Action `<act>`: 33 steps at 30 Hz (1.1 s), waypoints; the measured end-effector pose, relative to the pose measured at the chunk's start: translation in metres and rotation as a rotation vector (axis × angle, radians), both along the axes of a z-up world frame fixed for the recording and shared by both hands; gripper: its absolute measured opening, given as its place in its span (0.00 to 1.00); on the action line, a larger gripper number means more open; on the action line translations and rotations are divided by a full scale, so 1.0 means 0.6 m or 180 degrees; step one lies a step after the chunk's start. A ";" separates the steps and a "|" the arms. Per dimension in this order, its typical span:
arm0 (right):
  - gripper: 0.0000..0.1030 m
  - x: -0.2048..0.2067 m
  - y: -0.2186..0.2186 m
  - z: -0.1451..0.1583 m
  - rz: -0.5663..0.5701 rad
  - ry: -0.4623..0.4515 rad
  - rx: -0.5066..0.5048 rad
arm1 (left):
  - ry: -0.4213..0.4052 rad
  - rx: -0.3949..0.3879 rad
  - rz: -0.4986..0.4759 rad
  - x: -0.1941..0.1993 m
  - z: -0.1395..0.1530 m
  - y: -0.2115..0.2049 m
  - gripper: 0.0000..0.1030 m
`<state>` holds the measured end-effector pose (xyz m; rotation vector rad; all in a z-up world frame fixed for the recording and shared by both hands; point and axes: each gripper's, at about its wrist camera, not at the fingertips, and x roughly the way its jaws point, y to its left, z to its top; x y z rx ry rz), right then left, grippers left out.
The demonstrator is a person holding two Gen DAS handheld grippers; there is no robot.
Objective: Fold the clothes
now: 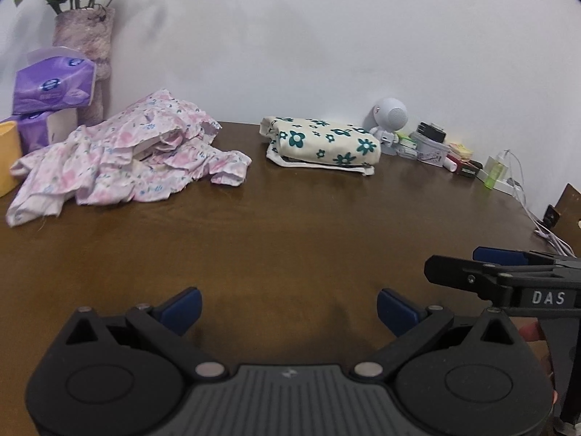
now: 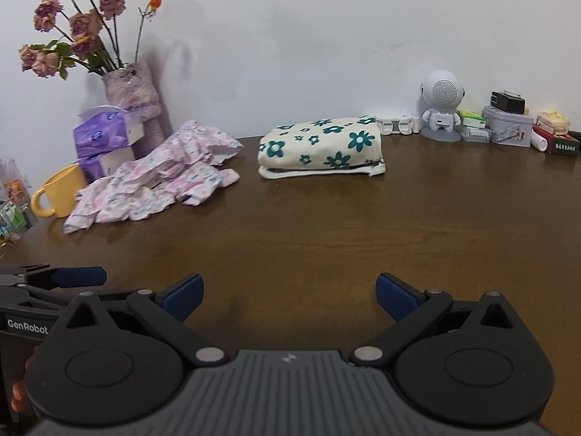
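A crumpled pink floral garment (image 1: 120,163) (image 2: 156,178) lies in a heap at the back left of the brown table (image 1: 290,236) (image 2: 326,225). A folded cream cloth with teal flowers (image 1: 321,145) (image 2: 321,147) rests at the back middle. My left gripper (image 1: 288,309) hovers open over the near table, nothing between its blue pads. My right gripper (image 2: 288,296) is open too and holds nothing. Each gripper shows at the other view's edge: the right gripper (image 1: 508,276) to my right, the left gripper (image 2: 54,279) to the left. Both stay well short of the clothes.
A vase of dried roses (image 2: 130,91), purple tissue packs (image 1: 51,87) (image 2: 105,134) and a yellow mug (image 2: 60,190) stand back left. A white robot-shaped speaker (image 2: 441,105), a tin, small boxes and a green bottle (image 1: 495,170) with cables crowd the back right.
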<state>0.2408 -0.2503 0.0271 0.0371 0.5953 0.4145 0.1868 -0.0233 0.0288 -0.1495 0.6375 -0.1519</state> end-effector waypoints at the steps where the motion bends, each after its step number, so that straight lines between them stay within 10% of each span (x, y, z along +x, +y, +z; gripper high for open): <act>1: 1.00 -0.012 0.000 0.002 -0.0020 -0.0006 0.0003 | -0.0004 0.0016 -0.0004 -0.014 0.003 -0.001 1.00; 33: 1.00 -0.310 0.031 -0.030 -0.0045 -0.0026 0.0066 | -0.0299 0.0118 0.0109 -0.326 -0.034 0.021 1.00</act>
